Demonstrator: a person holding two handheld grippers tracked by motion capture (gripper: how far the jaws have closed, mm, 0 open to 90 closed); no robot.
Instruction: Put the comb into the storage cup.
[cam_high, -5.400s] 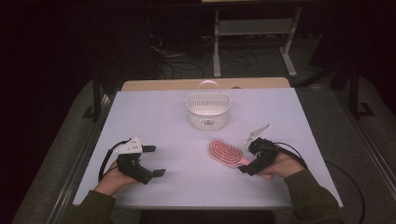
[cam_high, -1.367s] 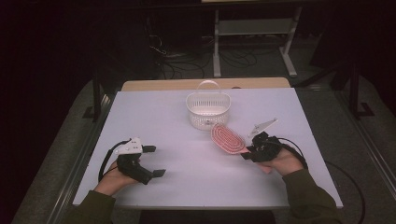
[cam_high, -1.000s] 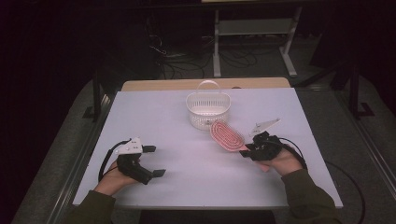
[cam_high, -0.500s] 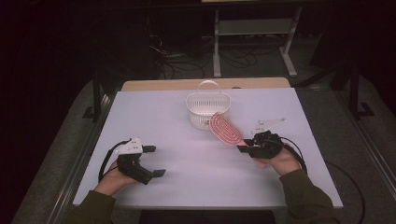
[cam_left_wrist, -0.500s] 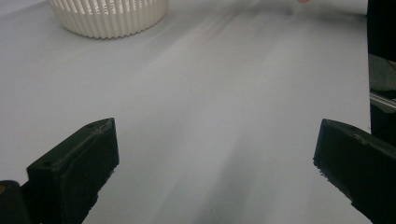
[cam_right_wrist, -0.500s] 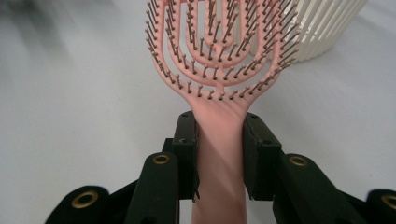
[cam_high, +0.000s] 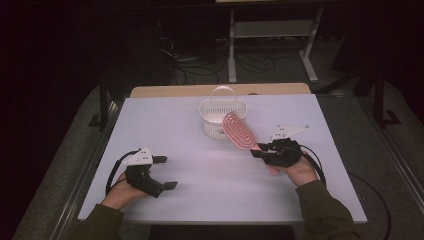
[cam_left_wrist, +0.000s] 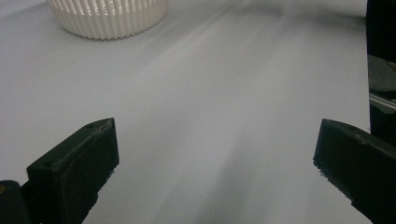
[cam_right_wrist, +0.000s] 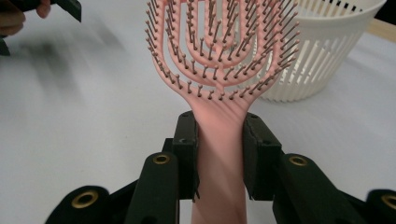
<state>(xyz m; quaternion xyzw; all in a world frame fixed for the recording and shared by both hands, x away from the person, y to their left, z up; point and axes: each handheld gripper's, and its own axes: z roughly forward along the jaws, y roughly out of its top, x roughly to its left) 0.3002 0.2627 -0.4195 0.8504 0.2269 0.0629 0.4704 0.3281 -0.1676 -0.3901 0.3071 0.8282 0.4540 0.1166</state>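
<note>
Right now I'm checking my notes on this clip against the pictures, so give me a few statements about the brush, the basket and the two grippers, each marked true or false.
1. The right gripper is shut on the handle of the pink hairbrush. True.
2. The hairbrush lies flat on the table. False: it is held up off the white table, its head near the white basket.
3. The left gripper holds a comb. False: its jaws stand wide apart with bare table between them.
4. The basket stands at the far middle of the table. True.
5. The brush's bristles face the right gripper's camera. True.
</note>
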